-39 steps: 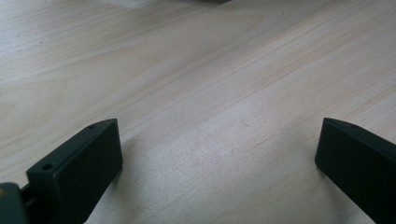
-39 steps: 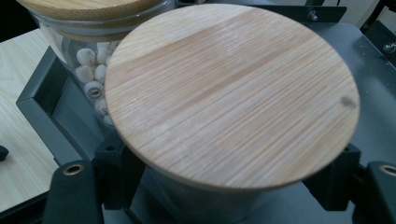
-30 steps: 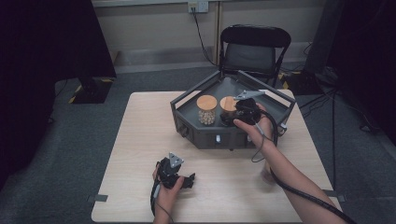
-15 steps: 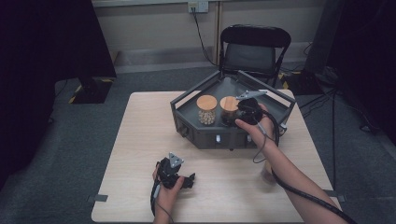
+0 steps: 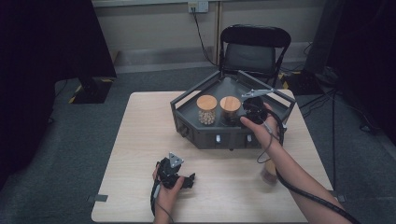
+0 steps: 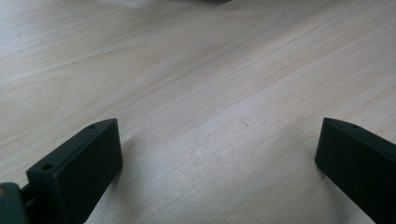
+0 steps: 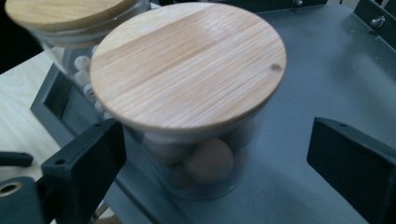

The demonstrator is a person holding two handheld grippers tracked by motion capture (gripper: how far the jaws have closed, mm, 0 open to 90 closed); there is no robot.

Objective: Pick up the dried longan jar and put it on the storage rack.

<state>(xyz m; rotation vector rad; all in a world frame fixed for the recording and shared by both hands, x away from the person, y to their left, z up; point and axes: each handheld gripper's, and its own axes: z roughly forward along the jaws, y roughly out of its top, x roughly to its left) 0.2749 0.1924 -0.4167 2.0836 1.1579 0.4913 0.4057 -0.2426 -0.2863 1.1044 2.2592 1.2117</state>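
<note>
A dark grey tray [image 5: 210,137] on the table holds two glass jars with wooden lids. The left jar [image 5: 207,109] is full of small pale beads. The right jar [image 5: 229,108] [image 7: 187,84] holds larger brownish balls. My right gripper [image 5: 242,116] [image 7: 217,135] is in the tray at that right jar. Its jaws have just been opening and now stand open, with the jar between them and a clear gap on one side. My left gripper [image 5: 189,178] [image 6: 217,140] rests on the table's near side, open over bare wood.
A third jar [image 5: 268,171] stands on the table beside my right forearm, blurred. The tray's raised rim [image 5: 280,100] surrounds the jars. A black folding chair [image 5: 254,49] stands behind the table. Cables trail from both grippers.
The right hand has eased slightly back to the right of the jar. The left hand and both jars in the tray have stayed put.
</note>
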